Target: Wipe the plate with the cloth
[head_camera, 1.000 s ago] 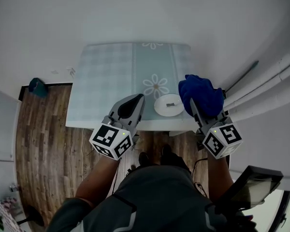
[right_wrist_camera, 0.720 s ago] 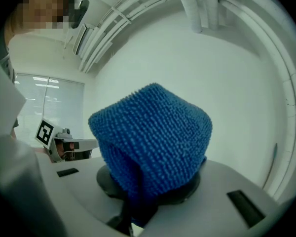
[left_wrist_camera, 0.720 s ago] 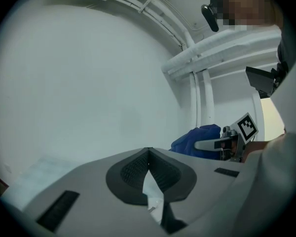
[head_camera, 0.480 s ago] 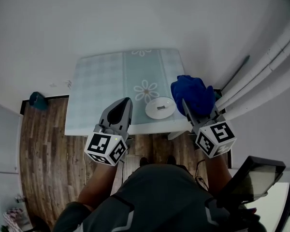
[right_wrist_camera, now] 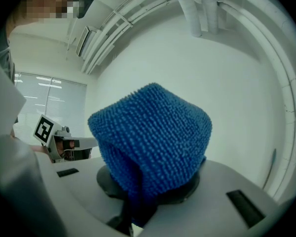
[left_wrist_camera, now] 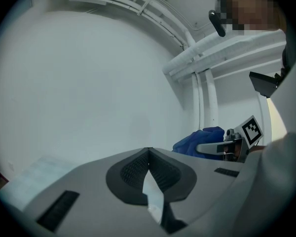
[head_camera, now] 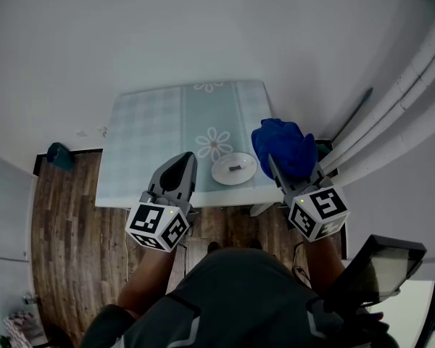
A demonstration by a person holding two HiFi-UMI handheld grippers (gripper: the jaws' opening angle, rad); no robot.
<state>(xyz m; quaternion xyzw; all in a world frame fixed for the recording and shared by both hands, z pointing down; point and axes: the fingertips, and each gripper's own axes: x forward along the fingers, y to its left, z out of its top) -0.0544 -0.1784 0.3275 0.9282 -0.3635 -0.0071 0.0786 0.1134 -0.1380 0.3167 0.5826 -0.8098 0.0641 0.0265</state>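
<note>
Right gripper point(right_wrist_camera: 149, 197) is clenching the blue cloth point(right_wrist_camera: 153, 137) between its 2 jaws, and the cloth is bulging up above them as 1 thick, nubby bundle. In the head view this gripper is hovering at the right front corner of the table point(head_camera: 141, 140), and the cloth is hanging just beside the plate point(head_camera: 223, 174); whether they are touching, I cannot tell. The white plate is lying flat on the table near its front edge, between the 2 grippers and close to a printed flower point(head_camera: 215, 143). A small dark mark is showing in the middle of the plate, and I cannot tell what it is. The left gripper point(head_camera: 186, 159) is pointing over the front edge of the table, to the left of the plate. Its jaws are pressing together at the tips and are grasping nothing. A wooden floor point(head_camera: 65, 216) is showing to the left of the table.
</note>
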